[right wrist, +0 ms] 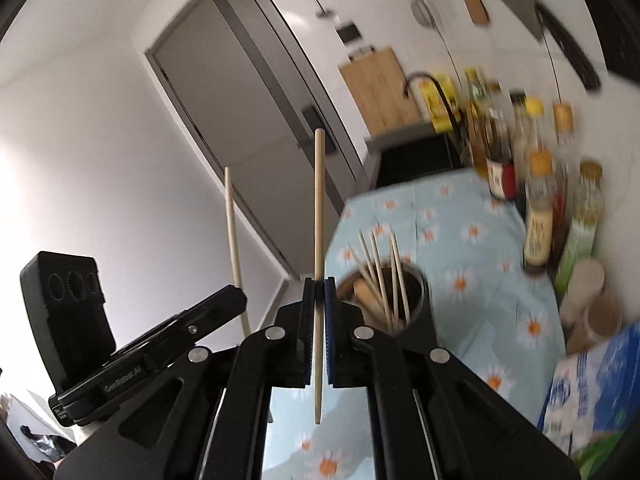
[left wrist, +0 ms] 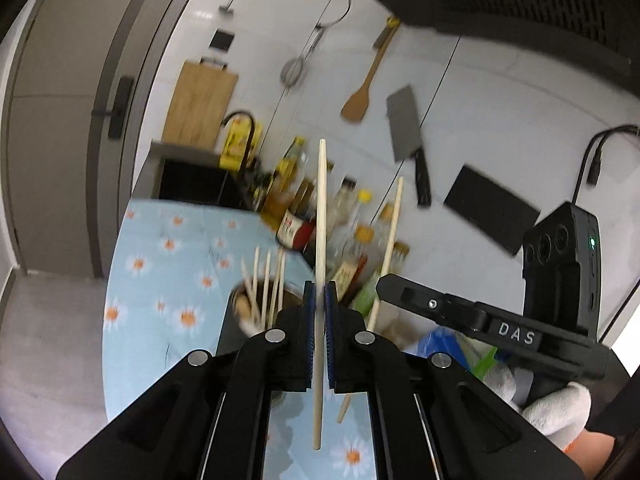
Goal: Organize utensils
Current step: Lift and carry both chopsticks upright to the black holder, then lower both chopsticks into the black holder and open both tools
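My left gripper (left wrist: pixel 319 288) is shut on a pale wooden chopstick (left wrist: pixel 321 208) that stands nearly upright between the blue pads. My right gripper (right wrist: pixel 319 285) is shut on a second chopstick (right wrist: pixel 319 200), also upright. Each gripper shows in the other's view: the right one (left wrist: pixel 384 284) with its chopstick (left wrist: pixel 390 240), the left one (right wrist: pixel 236 300) with its chopstick (right wrist: pixel 232 232). A dark round utensil holder (left wrist: pixel 256 304) with several thin wooden sticks stands on the daisy cloth just ahead of the left gripper; it also shows in the right wrist view (right wrist: pixel 384 292), right of the fingers.
A light blue daisy-print cloth (left wrist: pixel 168 248) covers the counter. Several sauce and oil bottles (right wrist: pixel 540 208) line the tiled wall. A black sink (left wrist: pixel 192 180) with a faucet lies beyond. A cleaver (left wrist: pixel 408 132), wooden spatula (left wrist: pixel 360 96), strainer and cutting board hang on the wall. A blue carton (right wrist: pixel 592 392) sits at right.
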The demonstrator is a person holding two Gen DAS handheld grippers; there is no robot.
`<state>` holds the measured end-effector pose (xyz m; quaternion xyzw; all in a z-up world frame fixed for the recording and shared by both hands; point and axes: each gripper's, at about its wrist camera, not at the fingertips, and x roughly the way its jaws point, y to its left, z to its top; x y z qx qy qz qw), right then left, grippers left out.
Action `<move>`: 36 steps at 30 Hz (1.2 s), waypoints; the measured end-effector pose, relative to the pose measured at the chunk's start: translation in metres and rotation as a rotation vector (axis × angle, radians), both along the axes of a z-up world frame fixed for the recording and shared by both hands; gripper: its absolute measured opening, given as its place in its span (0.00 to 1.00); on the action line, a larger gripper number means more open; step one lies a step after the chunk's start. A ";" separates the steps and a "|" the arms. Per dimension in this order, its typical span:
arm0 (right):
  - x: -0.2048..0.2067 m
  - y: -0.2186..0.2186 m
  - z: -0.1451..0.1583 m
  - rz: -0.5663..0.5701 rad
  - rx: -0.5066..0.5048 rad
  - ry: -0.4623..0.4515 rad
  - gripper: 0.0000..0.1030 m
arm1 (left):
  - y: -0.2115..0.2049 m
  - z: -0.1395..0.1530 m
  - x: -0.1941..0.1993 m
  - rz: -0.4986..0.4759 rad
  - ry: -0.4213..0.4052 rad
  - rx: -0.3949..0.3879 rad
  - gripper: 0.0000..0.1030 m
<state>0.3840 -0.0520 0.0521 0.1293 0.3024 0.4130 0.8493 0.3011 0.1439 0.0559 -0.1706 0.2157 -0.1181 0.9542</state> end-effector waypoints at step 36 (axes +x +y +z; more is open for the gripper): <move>0.064 0.019 0.011 -0.106 0.025 -0.222 0.06 | 0.015 -0.017 0.083 -0.015 -0.237 -0.012 0.04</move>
